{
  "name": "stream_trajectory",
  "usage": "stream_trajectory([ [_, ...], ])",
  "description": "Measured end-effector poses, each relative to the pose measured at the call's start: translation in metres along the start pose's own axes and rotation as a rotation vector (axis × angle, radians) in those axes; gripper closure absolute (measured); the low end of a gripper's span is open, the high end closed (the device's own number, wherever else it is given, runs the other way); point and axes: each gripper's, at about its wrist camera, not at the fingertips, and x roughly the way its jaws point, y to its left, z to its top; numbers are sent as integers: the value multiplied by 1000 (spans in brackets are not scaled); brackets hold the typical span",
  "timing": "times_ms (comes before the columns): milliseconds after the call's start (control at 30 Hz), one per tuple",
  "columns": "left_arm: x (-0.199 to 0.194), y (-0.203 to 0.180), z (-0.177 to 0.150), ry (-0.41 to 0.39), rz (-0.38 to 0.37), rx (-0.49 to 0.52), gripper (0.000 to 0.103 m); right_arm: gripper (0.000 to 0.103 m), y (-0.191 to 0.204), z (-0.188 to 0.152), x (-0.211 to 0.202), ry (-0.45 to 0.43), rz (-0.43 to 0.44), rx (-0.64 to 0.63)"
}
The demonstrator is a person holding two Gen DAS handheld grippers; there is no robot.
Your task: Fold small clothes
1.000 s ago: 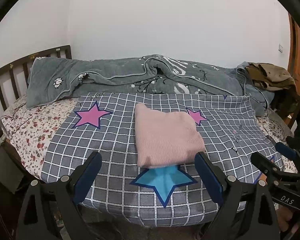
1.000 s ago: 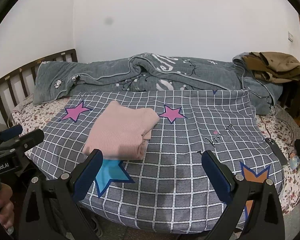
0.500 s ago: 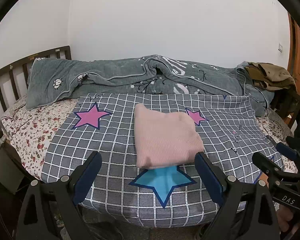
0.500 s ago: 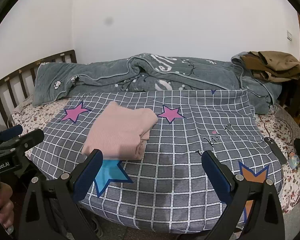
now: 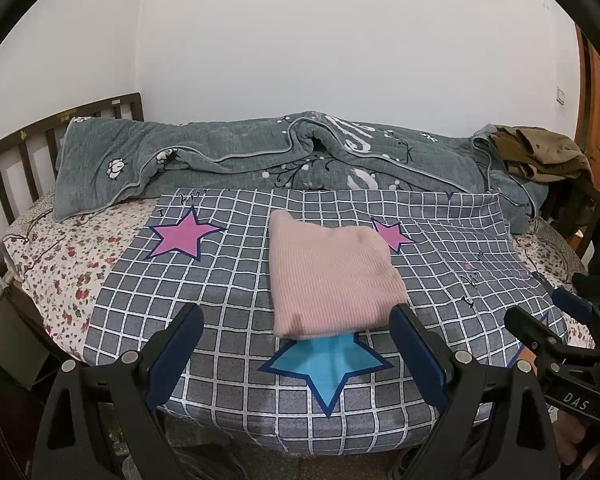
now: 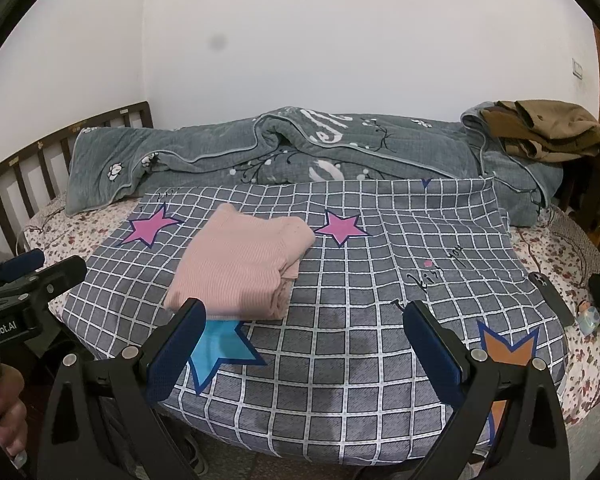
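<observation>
The pink garment [image 5: 332, 276] lies folded on the checked sheet [image 5: 228, 280]. The left gripper [image 5: 296, 356] and right gripper [image 6: 304, 344] hover short of it, jaws wide, empty.

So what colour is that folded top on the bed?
Pale pink, fine ribbed knit: the top shows best in the left wrist view.

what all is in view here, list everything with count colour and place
folded garment: 1, pink, middle of checked sheet
checked sheet: 1, grey with stars, over the bed
quilt: 1, grey-green, along the wall
floral sheet: 1, white and red, underneath
brown clothes: 1 pile, far right
headboard: 1, dark wood, left
phone: 1, dark, right bed edge
left gripper: open, empty
right gripper: open, empty
</observation>
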Motion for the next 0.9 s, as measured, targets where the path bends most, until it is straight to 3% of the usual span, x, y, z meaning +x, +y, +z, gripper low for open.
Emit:
stream_trajectory([
  [900, -2, 0, 2, -3, 5, 3, 9, 5, 2, -1, -3, -4, 1, 8],
])
